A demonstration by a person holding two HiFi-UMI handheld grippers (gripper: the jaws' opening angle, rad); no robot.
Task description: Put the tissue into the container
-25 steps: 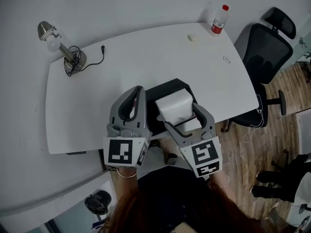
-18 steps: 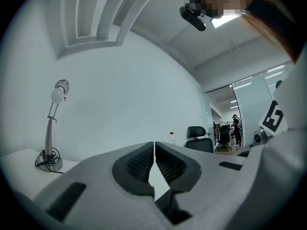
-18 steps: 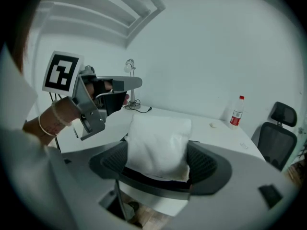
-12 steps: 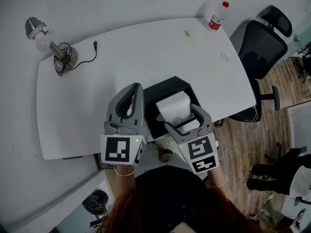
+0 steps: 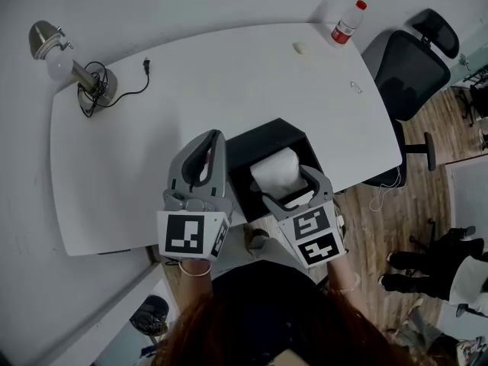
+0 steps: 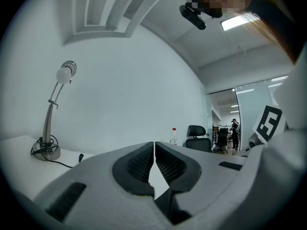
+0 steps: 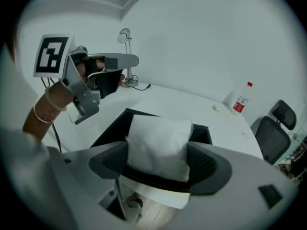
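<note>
A white pack of tissue (image 5: 276, 172) (image 7: 159, 145) is clamped between the jaws of my right gripper (image 5: 285, 184) (image 7: 158, 162). It hangs over the open black container (image 5: 248, 148) (image 7: 112, 126), which stands at the near edge of the white table (image 5: 198, 97). Its lower end dips inside the container's walls. My left gripper (image 5: 207, 149) (image 6: 154, 163) is held just left of the container, above the table. Its jaws are shut with nothing between them.
A desk lamp (image 5: 72, 71) with a loose cord stands at the table's far left. A red-capped bottle (image 5: 345, 23) and a small pale object (image 5: 300, 48) sit at the far right, a small clip (image 5: 355, 87) near the right edge. A black office chair (image 5: 408, 63) stands beyond.
The right gripper has come down and slightly back with the tissue, which now sits lower in the container's opening. The left gripper has stayed where it was.
</note>
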